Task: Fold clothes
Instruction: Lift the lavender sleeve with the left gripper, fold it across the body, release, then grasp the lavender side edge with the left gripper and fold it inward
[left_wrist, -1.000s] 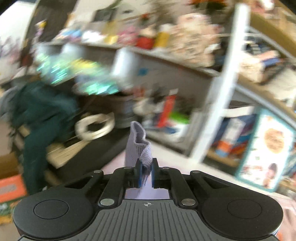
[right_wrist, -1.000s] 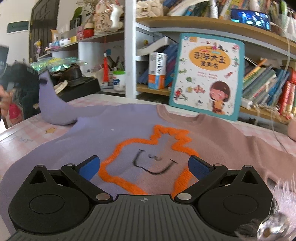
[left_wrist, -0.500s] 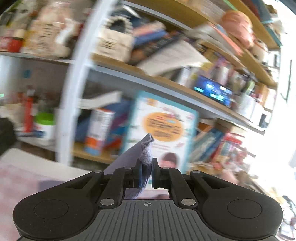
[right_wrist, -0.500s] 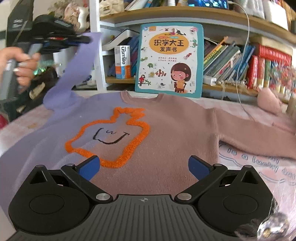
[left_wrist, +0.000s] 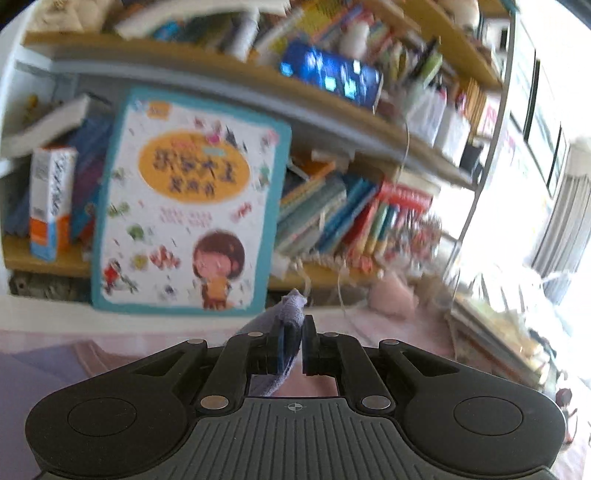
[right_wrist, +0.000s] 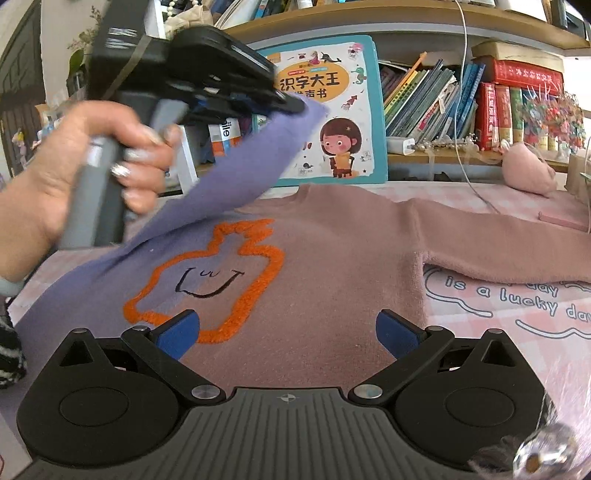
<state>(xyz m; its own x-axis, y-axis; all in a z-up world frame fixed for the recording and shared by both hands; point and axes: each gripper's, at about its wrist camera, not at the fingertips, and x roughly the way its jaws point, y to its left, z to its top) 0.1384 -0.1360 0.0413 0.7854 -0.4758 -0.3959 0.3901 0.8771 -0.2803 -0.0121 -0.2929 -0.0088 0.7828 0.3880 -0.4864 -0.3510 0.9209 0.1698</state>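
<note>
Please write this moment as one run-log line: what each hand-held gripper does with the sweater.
left hand-held gripper: shut on purple sleeve, lifted over sweater | right hand-held gripper: open, above sweater hem | pink sleeve: flat

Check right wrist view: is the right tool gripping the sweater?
No, the right tool is open above the sweater, its blue pads spread wide apart.
</note>
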